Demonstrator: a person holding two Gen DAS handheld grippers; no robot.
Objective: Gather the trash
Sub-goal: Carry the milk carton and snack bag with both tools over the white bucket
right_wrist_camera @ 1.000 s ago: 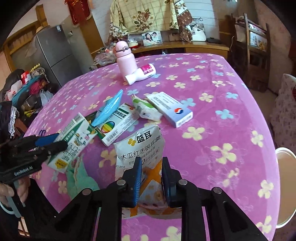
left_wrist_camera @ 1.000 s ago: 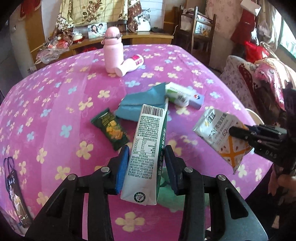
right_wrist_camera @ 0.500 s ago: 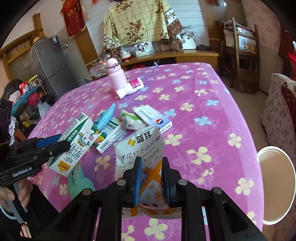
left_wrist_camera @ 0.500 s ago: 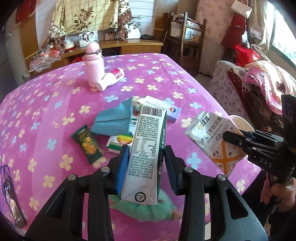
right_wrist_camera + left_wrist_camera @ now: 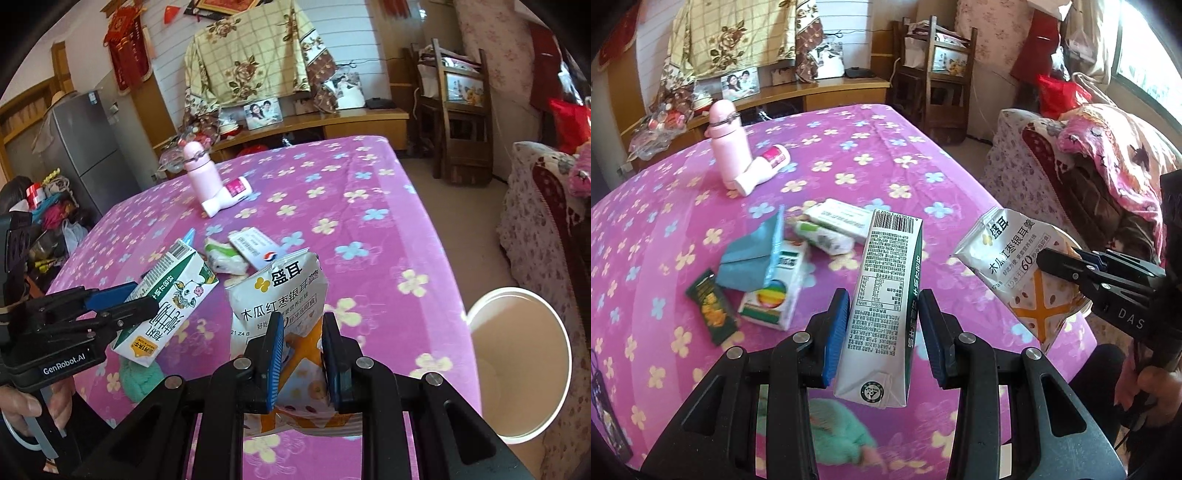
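Carrying two pieces of trash at once, I have my left gripper [image 5: 882, 321] clamped on a milk carton [image 5: 886, 295], its blue pads pressing the carton's two narrow sides so that it stands tilted with the barcode end away from me, and my right gripper [image 5: 303, 354] pinched fully down on a flat white and orange snack pouch [image 5: 280, 306], gripped at its lower half with the torn top flopping open above the pads. Both pieces hang clear above the pink flowered bench [image 5: 369, 192], near its front edge. A white round bin [image 5: 517, 362] stands on the floor just beyond the bench's right edge, in the right wrist view; its mouth faces up and looks empty as far as I can see. I judge this to be the carry step: the pick-ups are made and the drop is not yet done. The next move calls for swinging the pouch over the bin's mouth before I let the pads part, then bringing the carton across the same way, without knocking one gripper against the other. More trash waits on the bench: a dark green snack wrapper [image 5: 711, 306], a small box with a rainbow mark [image 5: 775, 288], a folded teal paper [image 5: 750, 262], a crumpled green and white wrapper [image 5: 823, 236] and a white box [image 5: 842, 218]. The pink bottle [image 5: 727, 144] and the white tube [image 5: 762, 170] leaning at its foot look like keepers, I think.
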